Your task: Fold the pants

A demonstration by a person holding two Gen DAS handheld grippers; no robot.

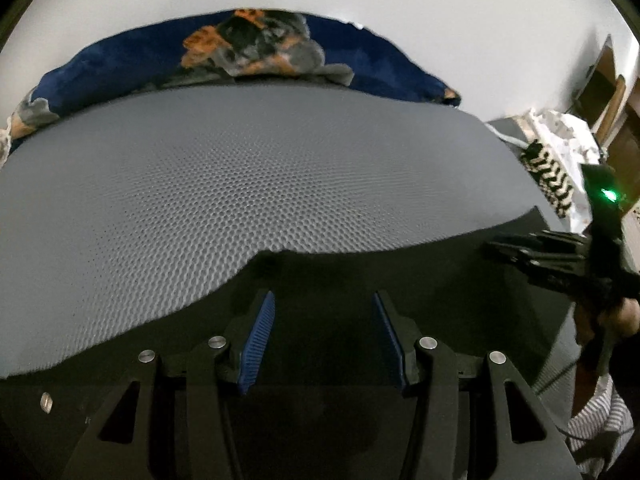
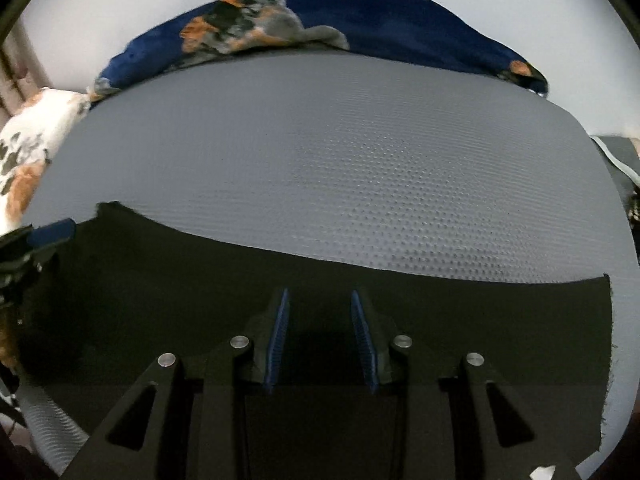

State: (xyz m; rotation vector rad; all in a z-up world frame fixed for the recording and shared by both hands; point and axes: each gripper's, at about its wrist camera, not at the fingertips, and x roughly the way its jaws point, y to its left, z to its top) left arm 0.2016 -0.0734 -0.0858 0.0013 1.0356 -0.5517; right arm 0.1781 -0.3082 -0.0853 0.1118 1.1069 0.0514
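Black pants (image 2: 200,288) on dimpled grey mat (image 2: 340,160)

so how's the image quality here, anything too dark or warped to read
Left wrist view: the black pants are underexposed, with no folds readable; the grey mat is sharp in the middle and bends at the edges. Right wrist view: same fisheye bowing, pants a flat black mass, the floral blanket soft and smeared.

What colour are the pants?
Black pants, plain, no visible pattern; clearest in the right wrist view.
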